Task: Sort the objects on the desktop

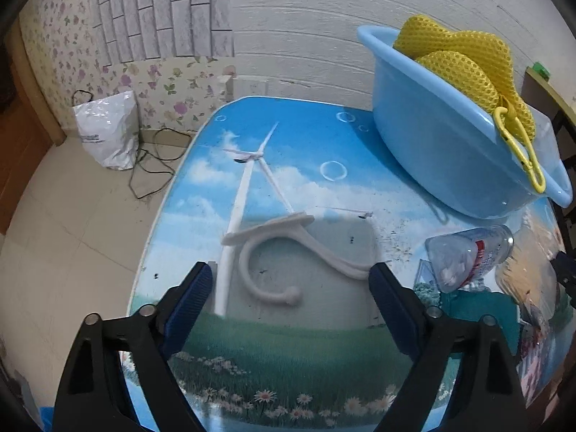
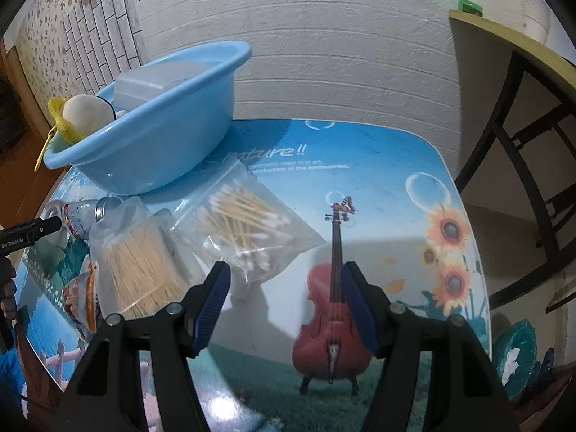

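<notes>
Nearest the left wrist camera, the left gripper [image 1: 289,280] stands wide open over the printed table [image 1: 252,345], its jaws straddling a pale hook-shaped piece [image 1: 273,252] that lies flat on the top; nothing is held, and the pads look clear of it on both sides. To do this pick well, I judge the jaws should come down until the pads bracket the curved shank, then close across its narrow width rather than along the long arm, so it does not pivot out.

The right gripper [image 2: 282,295] is about half open and empty above the table's violin print. Just beyond its left jaw lies a clear bag of cotton swabs [image 2: 244,226], with a bag of wooden sticks [image 2: 140,270] to the left of that. The swab bag is slippery film; pinching a bunched corner would likely hold better than the flat middle.

Farther left a small clear bottle [image 1: 468,255] lies on its side. At the far side sits the blue basin [image 1: 442,151], already holding a yellow mesh item [image 1: 464,61], the likely destination.
</notes>
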A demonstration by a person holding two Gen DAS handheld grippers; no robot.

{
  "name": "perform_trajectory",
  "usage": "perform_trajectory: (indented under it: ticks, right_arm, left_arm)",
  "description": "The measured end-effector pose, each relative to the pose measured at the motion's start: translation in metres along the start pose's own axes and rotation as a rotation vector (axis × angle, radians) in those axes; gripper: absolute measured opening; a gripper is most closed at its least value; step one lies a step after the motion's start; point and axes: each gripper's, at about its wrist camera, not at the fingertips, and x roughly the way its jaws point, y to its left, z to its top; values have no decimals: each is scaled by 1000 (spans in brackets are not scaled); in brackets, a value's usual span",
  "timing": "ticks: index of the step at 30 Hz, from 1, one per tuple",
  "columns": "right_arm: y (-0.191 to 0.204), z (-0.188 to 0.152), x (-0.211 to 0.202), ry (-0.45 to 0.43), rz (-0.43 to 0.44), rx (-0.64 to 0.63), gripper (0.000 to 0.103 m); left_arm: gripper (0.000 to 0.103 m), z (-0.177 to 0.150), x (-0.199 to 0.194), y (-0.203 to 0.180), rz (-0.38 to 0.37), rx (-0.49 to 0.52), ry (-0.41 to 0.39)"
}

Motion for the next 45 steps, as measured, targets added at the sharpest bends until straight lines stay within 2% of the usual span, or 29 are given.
perform_trajectory:
  ticks: [1, 4, 6, 7, 10, 12, 15, 19, 21, 26, 39, 43, 45]
  right_arm:
    - [1, 1, 1, 0, 1, -7, 64]
    - [5, 2, 1, -9, 2, -16, 64]
    - [6, 2, 3, -6, 7, -17, 63]
    - [7, 2, 4, -4, 10, -18, 63]
    - [8, 0, 6, 6, 32, -22, 58]
    - [12, 0, 6, 13, 55, -38, 42]
    - [19, -1, 5, 10, 63, -71, 27]
    - [21, -3, 4, 10, 70, -83, 22]
    - [19, -5, 3, 9, 75, -73, 16]
    - [10, -10, -5, -8, 67, -29, 14]
    - [-26, -19, -33, -68, 6, 68, 10]
    - [-27, -18, -31, -56, -12, 42, 10]
    - [-23, -16, -28, -49, -9, 28, 14]
  left_arm:
    - [79, 0, 0, -1, -4, 10, -3]
    - [62, 0, 0, -4, 8, 31, -13]
    - [41, 0, -1, -4, 24, 37, -22]
    - [35, 0, -2, -2, 21, 33, -25]
    - [35, 1, -3, 2, -7, 25, -14]
    - [35, 0, -4, 2, -8, 29, -12]
    - [35, 0, -5, 3, -17, 17, -11]
    - [35, -6, -10, 3, -30, 14, -15]
    - [29, -7, -10, 4, -18, 3, -13]
    - [23, -15, -16, 8, -19, -21, -10]
    - [23, -20, -22, 4, -23, -8, -12]
    - [23, -19, -20, 3, -13, -8, -9]
    - [25, -18, -19, 3, -10, -8, -13]
